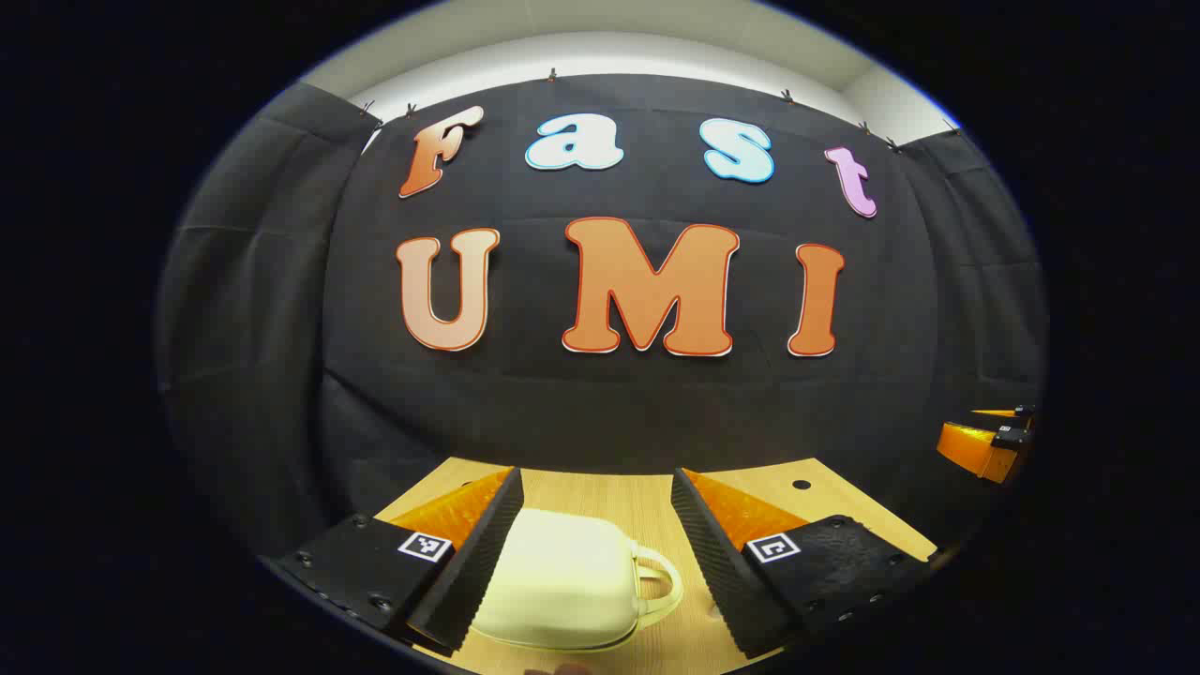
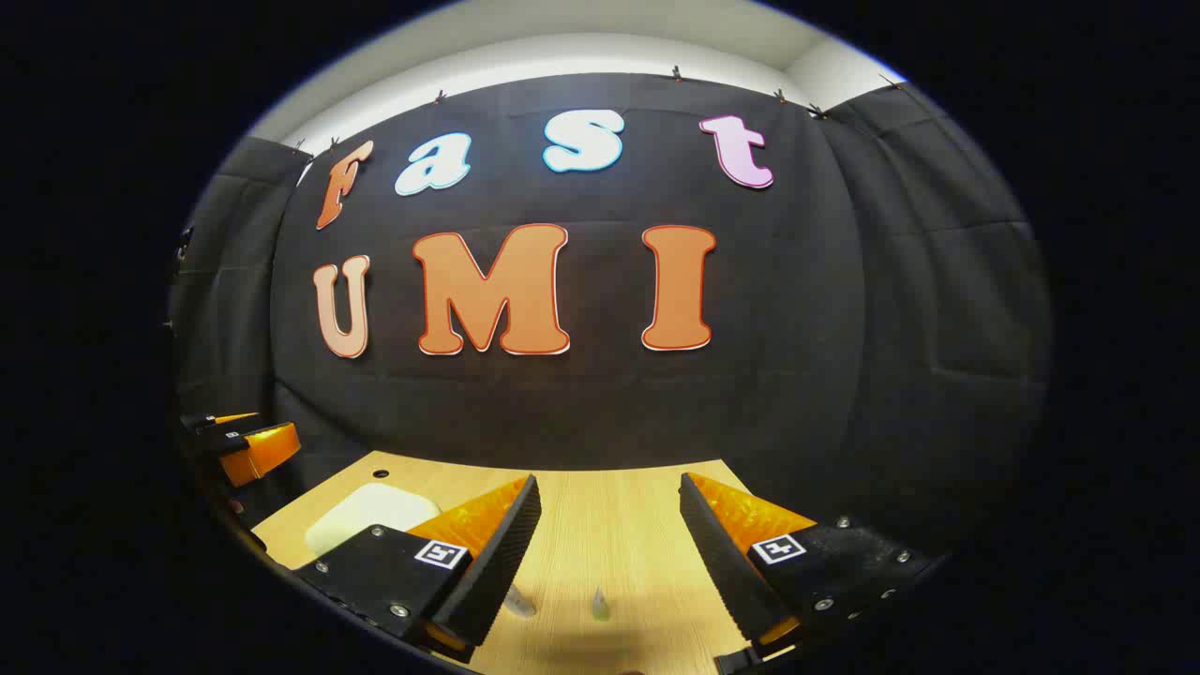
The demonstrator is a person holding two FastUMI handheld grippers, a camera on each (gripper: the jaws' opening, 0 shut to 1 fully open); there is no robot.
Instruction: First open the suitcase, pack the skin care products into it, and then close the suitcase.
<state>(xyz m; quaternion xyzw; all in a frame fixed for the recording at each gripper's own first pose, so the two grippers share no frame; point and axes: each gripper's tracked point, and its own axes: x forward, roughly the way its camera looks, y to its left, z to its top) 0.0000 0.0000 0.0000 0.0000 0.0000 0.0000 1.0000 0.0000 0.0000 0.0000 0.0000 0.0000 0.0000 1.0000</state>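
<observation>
On wooden table (image 1: 600,497), toward its left side: closed cream suitcase (image 1: 562,581), handle facing right. Left gripper (image 1: 595,553) hovering over it, fingers released, spread wide and touching nothing. Right gripper (image 2: 609,553) likewise parted above bare wood. Near front edge, two small skin care products (image 2: 600,605), mostly cut off.

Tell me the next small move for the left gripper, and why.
Probably lower the left gripper toward the closed suitcase. Its jaws stand open above the case, touching nothing, and the case must be opened before the small pointed-top products on the table go in.
</observation>
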